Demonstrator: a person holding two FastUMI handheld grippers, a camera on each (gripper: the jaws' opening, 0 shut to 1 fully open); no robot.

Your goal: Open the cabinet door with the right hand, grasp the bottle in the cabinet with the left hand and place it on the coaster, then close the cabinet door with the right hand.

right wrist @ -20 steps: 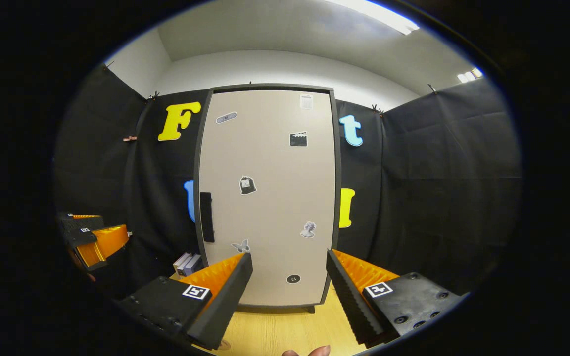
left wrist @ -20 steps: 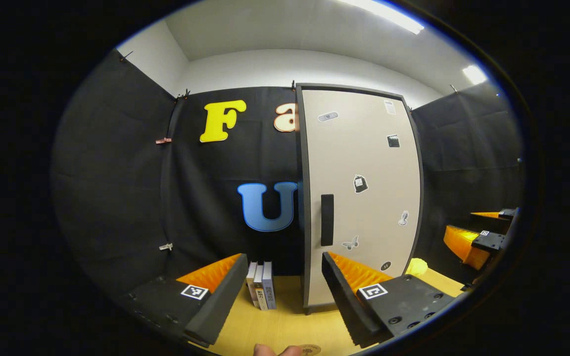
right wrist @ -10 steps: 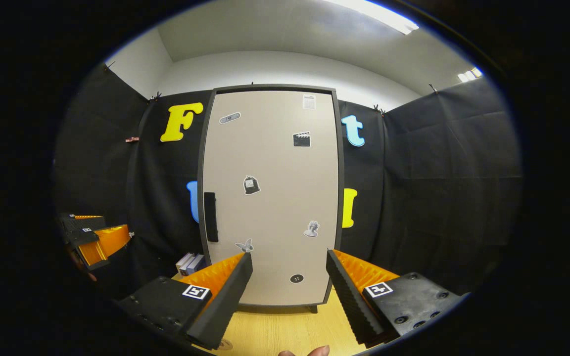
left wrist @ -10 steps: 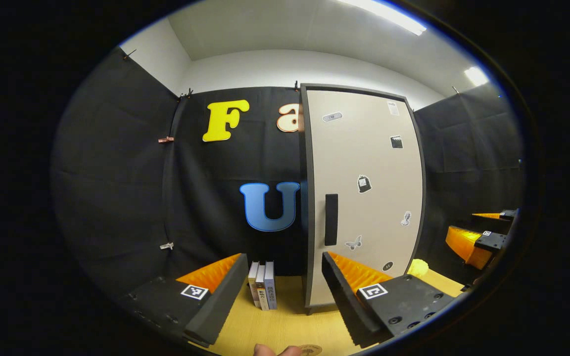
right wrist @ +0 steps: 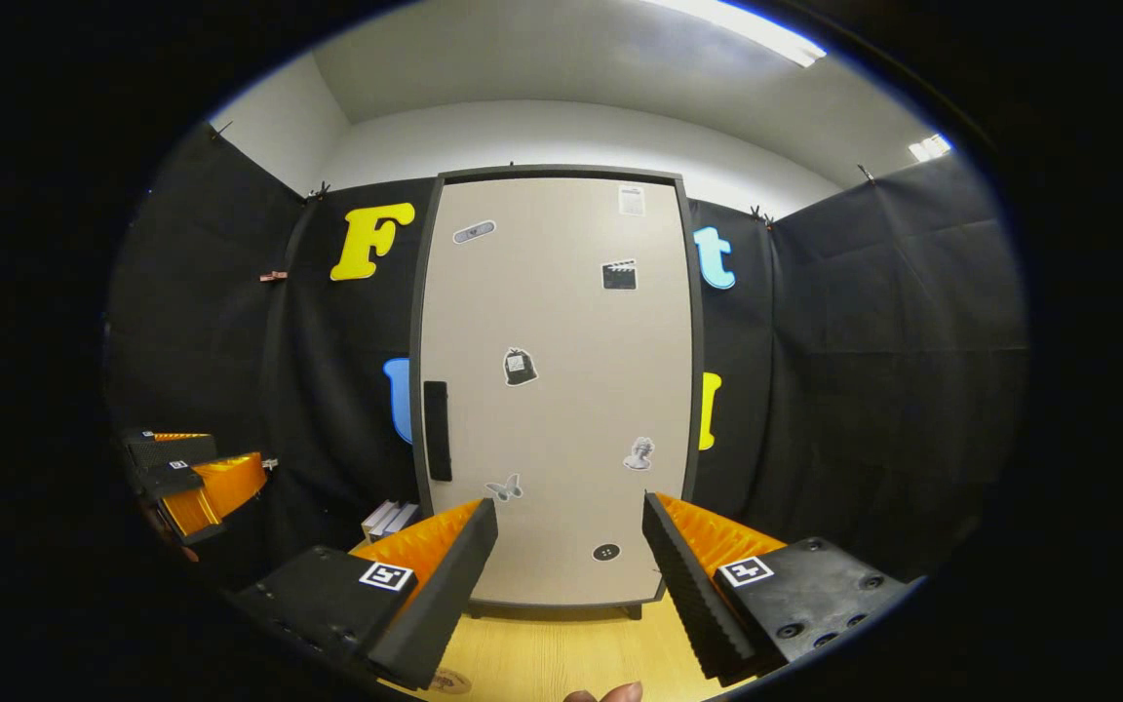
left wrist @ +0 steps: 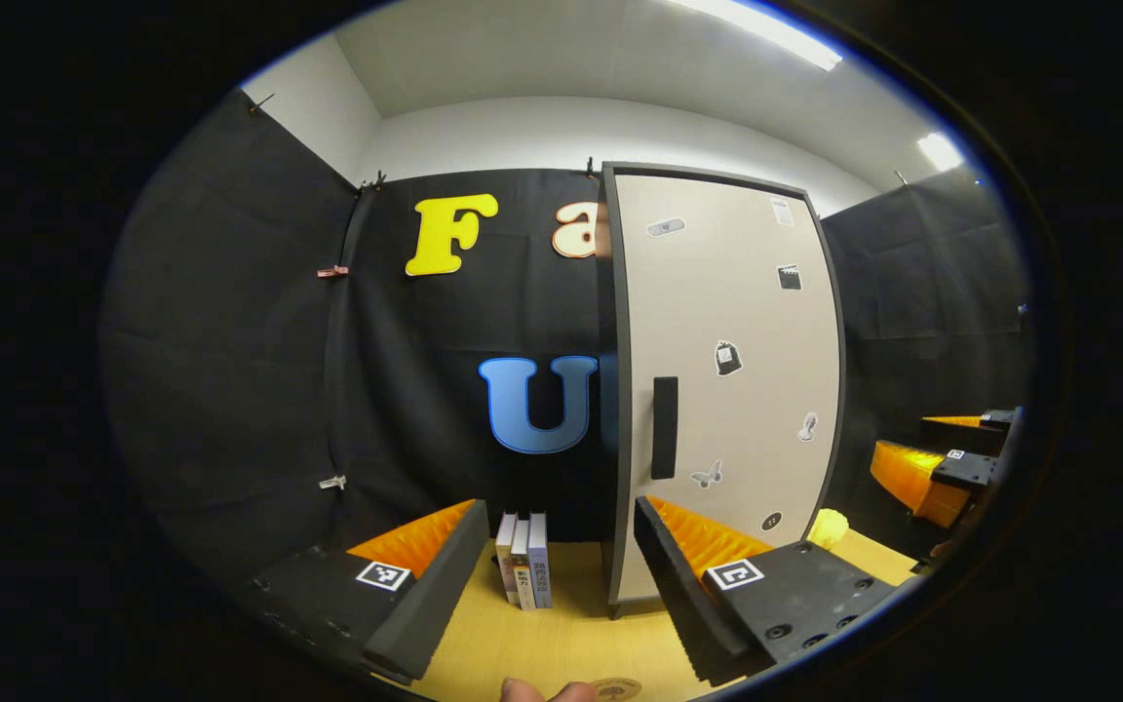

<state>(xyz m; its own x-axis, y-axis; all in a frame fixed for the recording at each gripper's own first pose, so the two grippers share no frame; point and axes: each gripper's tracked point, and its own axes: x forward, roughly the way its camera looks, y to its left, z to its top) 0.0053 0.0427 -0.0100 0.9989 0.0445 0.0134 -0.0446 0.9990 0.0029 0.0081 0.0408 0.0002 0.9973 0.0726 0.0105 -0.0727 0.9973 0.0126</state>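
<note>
Right hand-held gripper (right wrist: 569, 585): jaws spread, empty, lower centre of right gripper view, facing the shut cabinet door (right wrist: 557, 390); handle (right wrist: 437, 430) at door's left edge. Left hand-held gripper (left wrist: 552, 585): spread, empty, above the surface (left wrist: 561, 639). Coaster (left wrist: 616, 689) at bottom edge. Books (left wrist: 524, 561) left of cabinet.

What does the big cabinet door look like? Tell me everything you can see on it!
The cabinet door is tall, flat and pale beige, set in a dark frame. It is shut and upright. A dark vertical handle sits near its left edge, about halfway up. Small stickers are scattered over it, among them a butterfly low down. The cabinet stands on short feet on the yellow wooden table. Nothing touches the door.
</note>
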